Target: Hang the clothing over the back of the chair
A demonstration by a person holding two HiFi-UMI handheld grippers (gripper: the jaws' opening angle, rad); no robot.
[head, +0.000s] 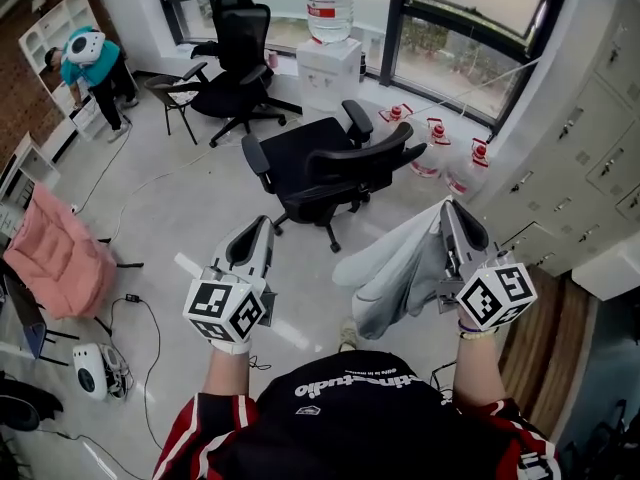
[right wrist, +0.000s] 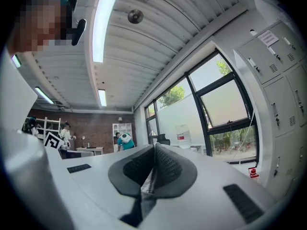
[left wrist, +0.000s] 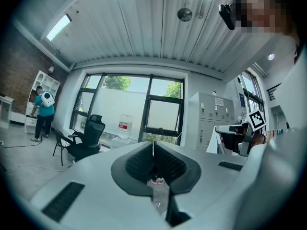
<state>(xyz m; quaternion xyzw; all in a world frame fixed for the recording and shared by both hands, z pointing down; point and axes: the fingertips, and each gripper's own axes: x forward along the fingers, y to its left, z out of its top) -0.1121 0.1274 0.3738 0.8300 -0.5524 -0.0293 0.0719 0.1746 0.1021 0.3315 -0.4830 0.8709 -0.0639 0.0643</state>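
Note:
A light grey garment (head: 395,268) hangs from my right gripper (head: 447,208), which is shut on its upper edge; a sliver of the grey cloth (right wrist: 148,183) shows between the pads in the right gripper view. My left gripper (head: 262,225) is held level beside it, jaws shut with nothing in them. Its pads (left wrist: 163,164) meet at the tip in the left gripper view. The black office chair (head: 330,168) stands on the floor just beyond both grippers, its backrest top (head: 365,158) on the near side. Garment and chair are apart.
A second black chair (head: 235,58) and a water dispenser (head: 330,63) stand by the windows. Water jugs (head: 440,148) sit on the floor at right, beside grey lockers (head: 590,148). A pink garment (head: 60,258), cables and a person in teal (head: 90,63) are at left.

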